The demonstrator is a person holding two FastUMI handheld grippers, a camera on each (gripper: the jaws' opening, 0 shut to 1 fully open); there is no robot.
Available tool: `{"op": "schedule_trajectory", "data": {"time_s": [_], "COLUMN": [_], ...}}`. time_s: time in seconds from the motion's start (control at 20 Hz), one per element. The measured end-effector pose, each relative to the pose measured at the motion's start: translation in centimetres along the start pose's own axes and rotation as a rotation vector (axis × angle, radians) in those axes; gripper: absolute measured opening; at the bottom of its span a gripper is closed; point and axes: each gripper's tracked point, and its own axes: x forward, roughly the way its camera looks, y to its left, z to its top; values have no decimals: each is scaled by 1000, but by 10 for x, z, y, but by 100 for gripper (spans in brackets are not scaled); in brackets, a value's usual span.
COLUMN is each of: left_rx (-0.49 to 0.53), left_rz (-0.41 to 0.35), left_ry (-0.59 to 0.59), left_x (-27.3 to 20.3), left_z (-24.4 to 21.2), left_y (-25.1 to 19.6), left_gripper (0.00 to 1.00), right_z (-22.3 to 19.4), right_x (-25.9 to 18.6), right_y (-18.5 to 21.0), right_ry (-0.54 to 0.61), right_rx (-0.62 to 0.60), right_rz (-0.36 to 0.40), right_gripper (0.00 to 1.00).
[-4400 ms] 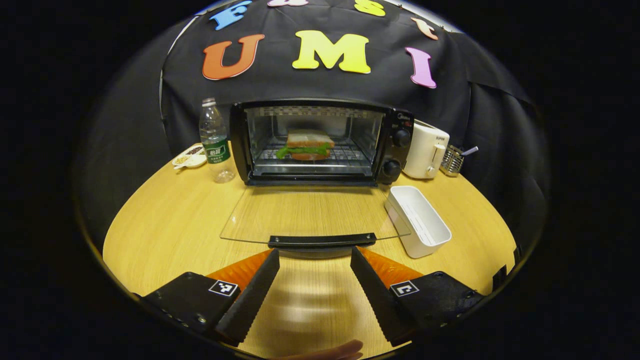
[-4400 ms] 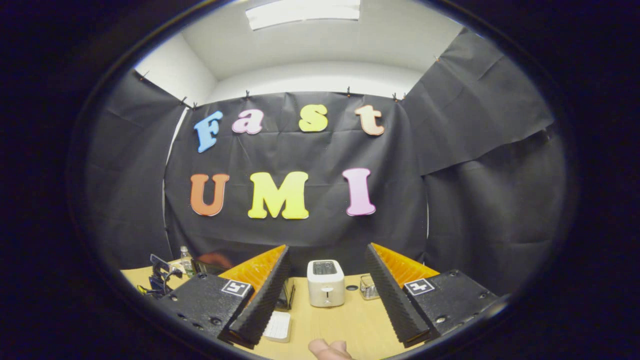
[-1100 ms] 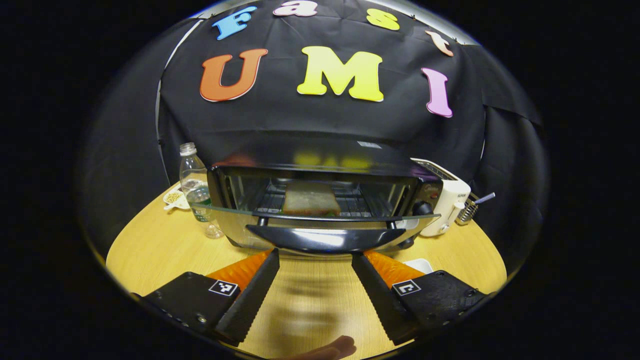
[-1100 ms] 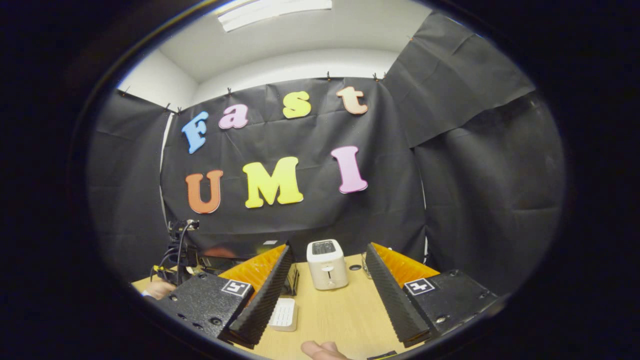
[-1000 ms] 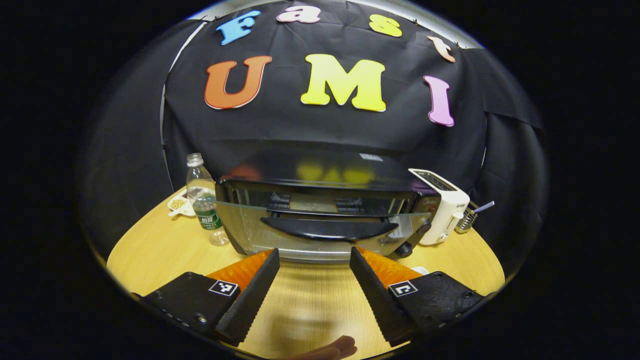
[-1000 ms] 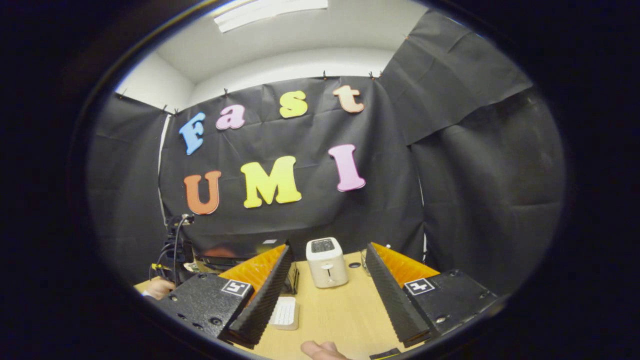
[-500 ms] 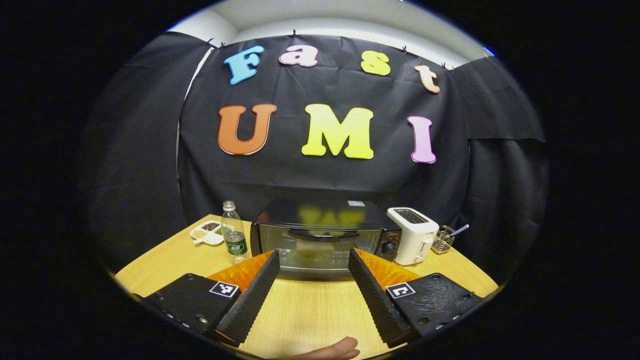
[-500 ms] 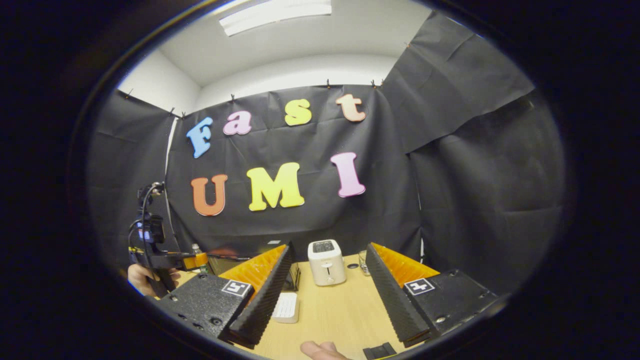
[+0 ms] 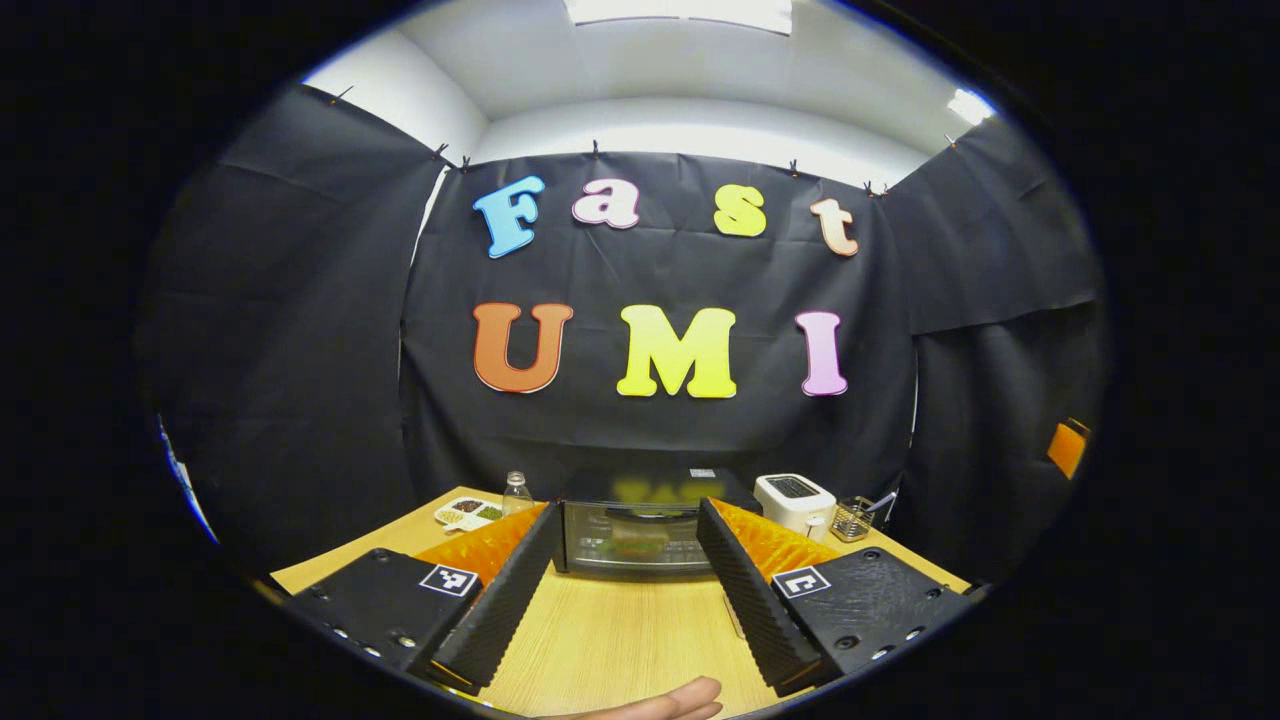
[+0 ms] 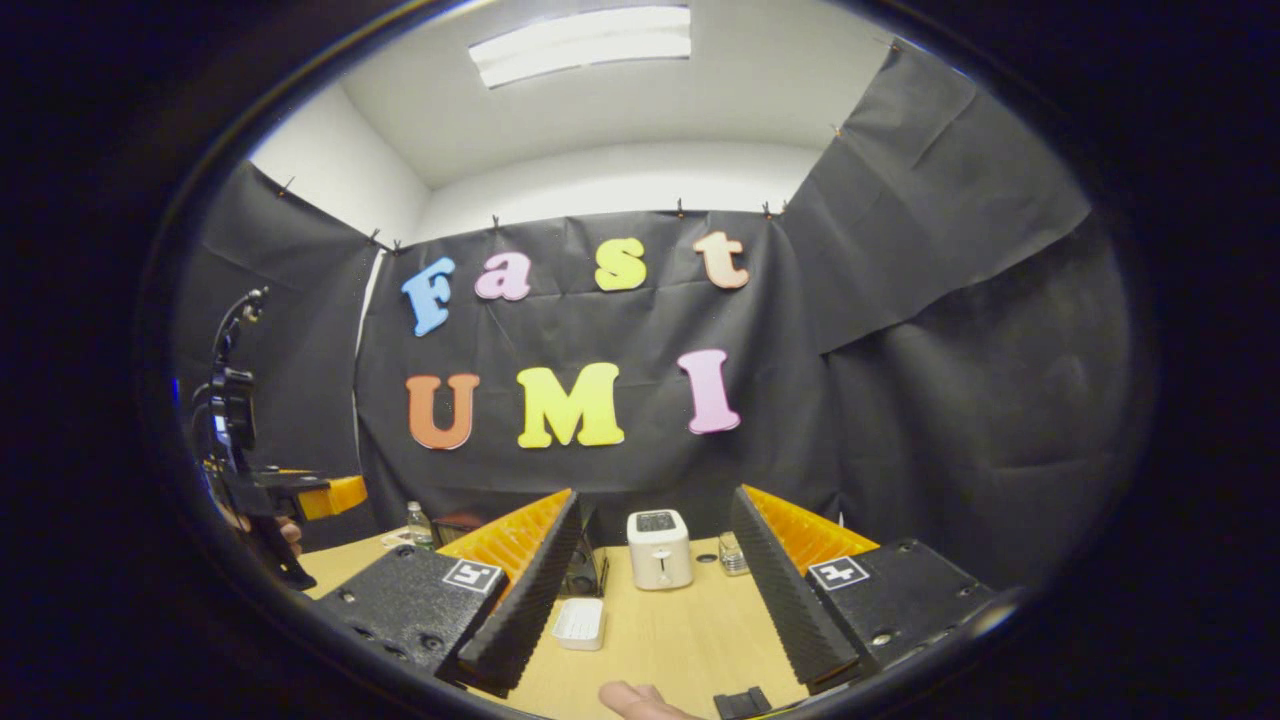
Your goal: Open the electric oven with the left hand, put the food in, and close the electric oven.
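Electric oven door shut, food inside; both hand-held grippers wide open, empty; labels illegible.

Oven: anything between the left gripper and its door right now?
Nothing visible. In the left gripper view the open left gripper faces the oven across bare table. The bottle and toaster stand off to either side. The door looks shut, with food dimly visible behind the glass.

Wooden table bears oven, toaster, bottle
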Motion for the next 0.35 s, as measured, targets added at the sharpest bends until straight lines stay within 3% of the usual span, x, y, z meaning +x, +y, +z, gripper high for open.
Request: {"op": "schedule_trajectory", "data": {"time_s": [0.35], "left_rx": [45], "left_rz": [26], "left_ry": [-45], "left_x": [-78], "left_z": [10], "left_y": [7], "left_gripper": [91], "right_z": [-4], "right_x": [-22], "right_y": [28], "right_ry": [23], "right_rx": [-88], "right_rz": [45], "right_gripper": [96]}}
